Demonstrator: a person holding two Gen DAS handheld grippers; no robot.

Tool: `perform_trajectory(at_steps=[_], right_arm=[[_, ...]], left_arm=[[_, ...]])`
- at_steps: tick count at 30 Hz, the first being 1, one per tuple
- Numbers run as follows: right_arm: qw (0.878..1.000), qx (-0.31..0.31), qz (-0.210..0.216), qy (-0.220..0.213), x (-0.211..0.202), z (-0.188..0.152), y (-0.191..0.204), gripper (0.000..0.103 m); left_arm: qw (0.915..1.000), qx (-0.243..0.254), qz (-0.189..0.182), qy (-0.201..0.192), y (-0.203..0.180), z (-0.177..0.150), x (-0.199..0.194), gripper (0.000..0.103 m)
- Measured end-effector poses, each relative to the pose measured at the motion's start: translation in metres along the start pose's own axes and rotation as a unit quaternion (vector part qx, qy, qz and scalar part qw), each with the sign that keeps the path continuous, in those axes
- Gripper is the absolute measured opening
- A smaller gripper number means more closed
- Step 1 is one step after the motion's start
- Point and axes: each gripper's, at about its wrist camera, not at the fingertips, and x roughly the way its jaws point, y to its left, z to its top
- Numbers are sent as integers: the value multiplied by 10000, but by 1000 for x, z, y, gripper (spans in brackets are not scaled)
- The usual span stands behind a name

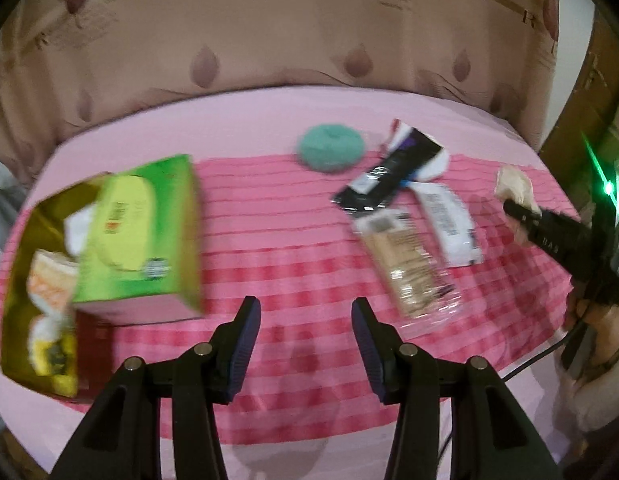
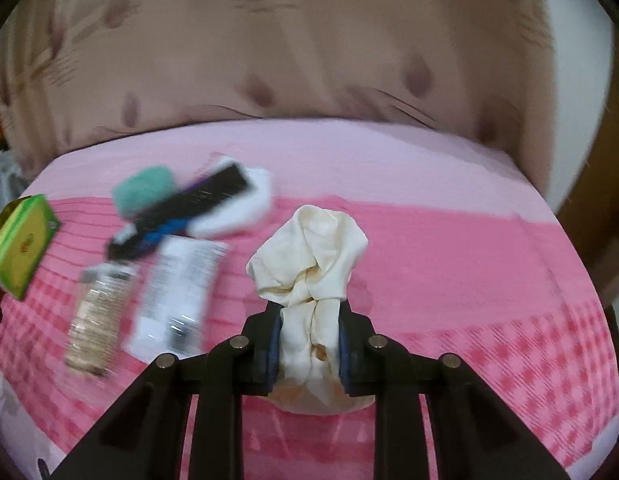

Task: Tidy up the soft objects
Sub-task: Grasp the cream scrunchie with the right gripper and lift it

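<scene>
- Step in hand: carrying one soft item. Your right gripper [image 2: 309, 320] is clamped on a crumpled cream cloth [image 2: 309, 256], which bulges out ahead of the jaws and hangs clear above the pink checked cover [image 2: 489, 320].
- Left gripper [image 1: 305, 320]: its jaws stand apart with nothing between them, above the bare cover between the box and the packets.
- Likely destination, by judgement: the open gold-lined box [image 1: 33, 280] at the left edge, propped beside a green carton [image 1: 145, 240] and already holding a few pale and yellow items.
- Items not yet sorted: a teal round pad [image 1: 331, 148], a black packet [image 1: 385, 176] lying over a white pad [image 1: 433, 164], a white packet [image 1: 449, 224] and a clear packet of beige contents [image 1: 413, 272], all clustered near the middle.
- Next move calls for: you to swing the cloth leftward across that cluster, keeping it high enough not to drag the packets, then open the jaws only once it hangs over the box mouth.
- Left hand: free to reach for the teal pad, which looks soft.
</scene>
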Motion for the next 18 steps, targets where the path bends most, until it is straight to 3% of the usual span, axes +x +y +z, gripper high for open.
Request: perform_trajectory(at_steps=[3,10,18], right_arm=[[9997,192,-94,77,3,-11,-22,21],[9985,490,52,232,12,-21,-35,21],[9980,514,224,285,13,-21,-33,22]], left_arm=[[9994,-172,-236,176,-14,7,15,49],[9979,-424,-370,334,-44,27,41,49],[9951,-747,-155,624,-64,42,78,49]])
